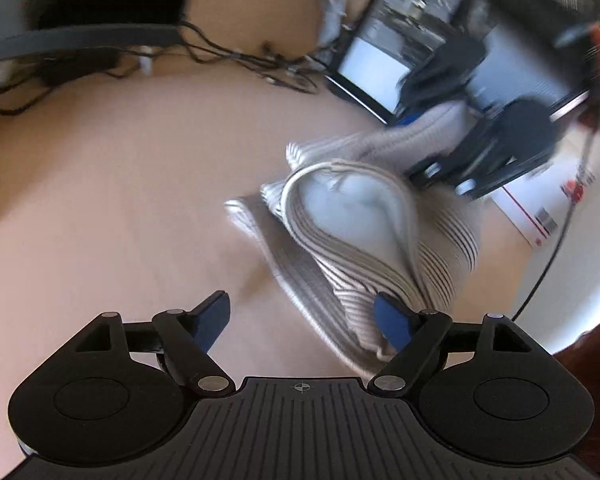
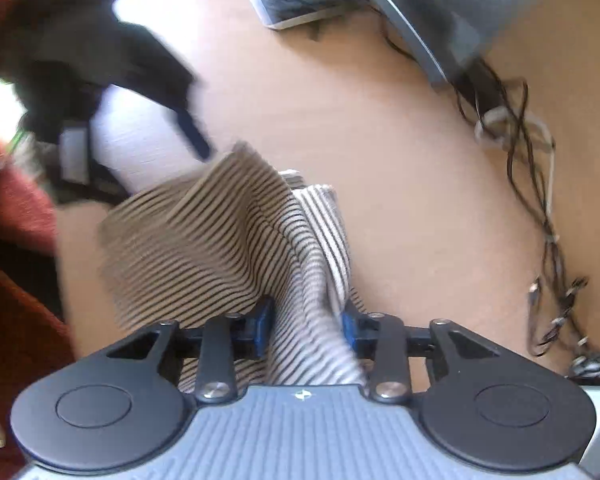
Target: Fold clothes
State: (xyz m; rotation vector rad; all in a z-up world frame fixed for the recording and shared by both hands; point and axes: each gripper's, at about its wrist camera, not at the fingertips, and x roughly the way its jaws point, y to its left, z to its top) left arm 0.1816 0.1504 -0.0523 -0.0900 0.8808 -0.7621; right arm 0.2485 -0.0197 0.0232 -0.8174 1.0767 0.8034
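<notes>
On the tan desk [image 1: 120,184], right hand-held gripper [image 2: 306,326] pinches the striped shirt [image 2: 204,240]; left hand-held gripper [image 1: 302,322] gapes wide.

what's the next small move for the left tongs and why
Probably slide the left tongs toward the striped shirt and close on its near edge. They stand open, only one pad by the cloth, while the right tongs have a bunched fold between their pads.

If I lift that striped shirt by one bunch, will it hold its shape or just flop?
Probably flops: the striped shirt already drapes in soft folds from the right gripper. It looks thin and light, so it should lift easily. The loose hem near the left gripper would likely trail across the table.
</notes>
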